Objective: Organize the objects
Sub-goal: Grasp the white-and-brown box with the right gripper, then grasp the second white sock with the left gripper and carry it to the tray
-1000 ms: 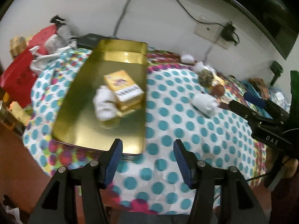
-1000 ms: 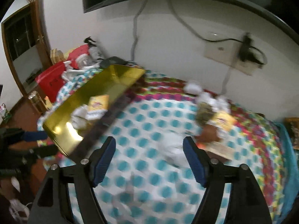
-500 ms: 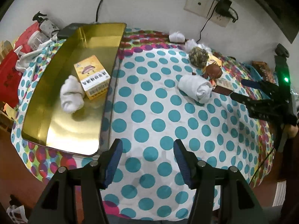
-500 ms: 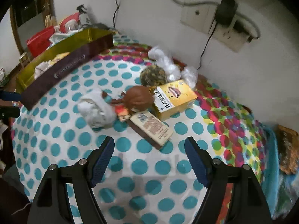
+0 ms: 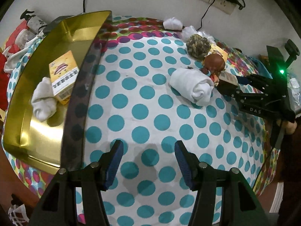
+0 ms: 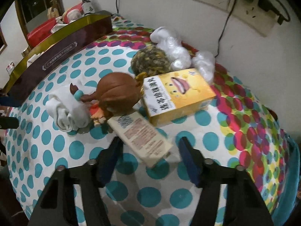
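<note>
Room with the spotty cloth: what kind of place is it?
Probably a room in a home: a polka-dot tablecloth, a wall socket with plugs, and rolled socks and a doll waiting for tidying.

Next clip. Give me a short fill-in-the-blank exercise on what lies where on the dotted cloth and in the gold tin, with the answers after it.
1. Inside the gold tin lie a yellow box and a rolled white ____.
2. The flat beige packet lies between the fingers of the ____ hand-held gripper.
3. The left hand-held gripper holds ____.
4. The brown-haired doll lies between a white sock and a ____ box.

Answers: sock; right; nothing; yellow
</note>
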{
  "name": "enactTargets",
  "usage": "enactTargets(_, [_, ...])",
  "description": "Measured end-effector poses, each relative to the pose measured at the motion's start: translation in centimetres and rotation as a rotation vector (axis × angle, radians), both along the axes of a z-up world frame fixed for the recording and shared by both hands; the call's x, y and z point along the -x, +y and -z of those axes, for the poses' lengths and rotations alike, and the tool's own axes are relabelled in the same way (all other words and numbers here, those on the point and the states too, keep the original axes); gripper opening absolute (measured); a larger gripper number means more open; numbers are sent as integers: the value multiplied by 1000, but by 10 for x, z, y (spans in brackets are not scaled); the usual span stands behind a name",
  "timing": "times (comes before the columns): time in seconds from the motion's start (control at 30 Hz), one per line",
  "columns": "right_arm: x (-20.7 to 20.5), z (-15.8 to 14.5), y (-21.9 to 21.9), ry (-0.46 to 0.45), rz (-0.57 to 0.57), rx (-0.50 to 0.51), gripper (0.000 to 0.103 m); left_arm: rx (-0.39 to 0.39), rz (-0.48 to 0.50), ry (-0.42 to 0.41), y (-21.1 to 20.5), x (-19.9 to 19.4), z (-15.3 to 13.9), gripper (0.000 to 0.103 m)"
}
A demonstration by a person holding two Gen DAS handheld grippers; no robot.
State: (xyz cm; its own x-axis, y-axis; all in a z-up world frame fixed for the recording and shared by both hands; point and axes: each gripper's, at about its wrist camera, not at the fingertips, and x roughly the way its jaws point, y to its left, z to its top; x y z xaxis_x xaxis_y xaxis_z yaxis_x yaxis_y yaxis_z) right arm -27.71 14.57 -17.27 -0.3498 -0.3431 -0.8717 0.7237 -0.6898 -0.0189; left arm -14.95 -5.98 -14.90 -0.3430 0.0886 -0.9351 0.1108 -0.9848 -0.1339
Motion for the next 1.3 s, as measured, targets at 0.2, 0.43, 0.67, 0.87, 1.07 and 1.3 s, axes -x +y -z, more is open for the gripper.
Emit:
enactTargets(0.2, [-7, -4, 3, 9, 32, 49, 33, 12, 5, 14, 11, 12, 1, 58])
enactTargets(0.43, [-38, -18, 21, 18, 101, 148, 27, 0, 92, 74, 32, 26, -8, 62])
enactTargets(0.67, [-81, -33, 34, 46, 163, 222, 27, -34, 87, 91, 39, 43, -14, 67])
enactTargets(0.87, [-106, -37, 49, 42, 200, 284, 27, -117, 83, 36, 50, 60, -10, 68])
enactTargets(1.07, [-120, -32, 65, 25, 230, 305, 27, -107, 66, 11, 59, 78, -6, 68])
enactTargets(1.3, [-125, -33, 72, 25, 274, 369, 27, -62, 35, -3, 63, 96, 7, 70])
